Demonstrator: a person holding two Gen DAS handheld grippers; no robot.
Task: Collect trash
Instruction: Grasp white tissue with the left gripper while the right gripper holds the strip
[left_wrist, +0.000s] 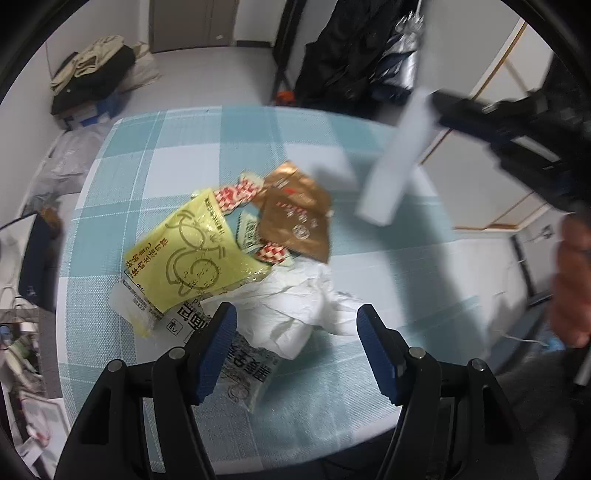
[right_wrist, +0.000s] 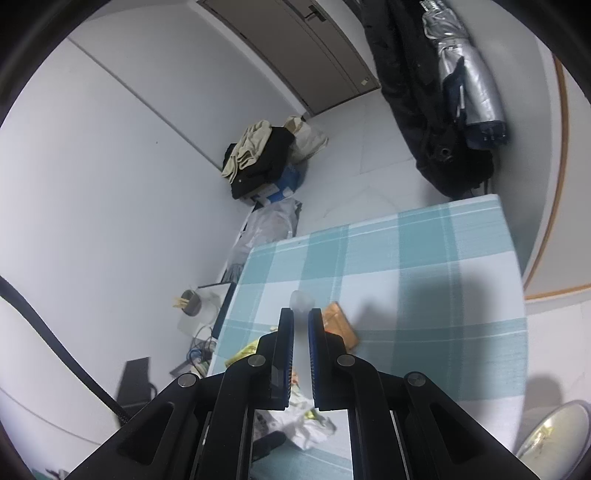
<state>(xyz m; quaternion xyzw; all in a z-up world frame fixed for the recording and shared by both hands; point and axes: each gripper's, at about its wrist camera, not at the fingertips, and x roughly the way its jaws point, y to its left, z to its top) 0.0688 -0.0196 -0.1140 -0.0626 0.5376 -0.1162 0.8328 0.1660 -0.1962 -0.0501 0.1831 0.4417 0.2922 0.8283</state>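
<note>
The trash lies heaped mid-tabletop (left_wrist: 155, 147): a yellow wrapper (left_wrist: 192, 254), a brown packet (left_wrist: 295, 218) at its 2 o'clock, a red-checked wrapper (left_wrist: 240, 194) between them, and a crumpled white tissue (left_wrist: 291, 306) at the heap's 5 o'clock. A clear printed wrapper (left_wrist: 243, 373) pokes out under the tissue. The left claw (left_wrist: 297, 347) hovers with its jaws apart and nothing between them; in the left wrist view the tissue sits just ahead at 12 o'clock, nearest of all the pieces, so the left hand looks best placed for it. The tissue is a lump with no clear long axis; the yellow wrapper runs from 7 to 1 o'clock, the brown packet from 11 to 5. The right claw (left_wrist: 436, 105) is raised at 2 o'clock of the heap, clamped on a white strip (left_wrist: 397, 158) that hangs slantwise, its long axis from 1 to 7 o'clock, free end down. A metal bin (right_wrist: 554, 435) shows at the right wrist view's 4 o'clock edge, a likely drop spot for the strip
</note>
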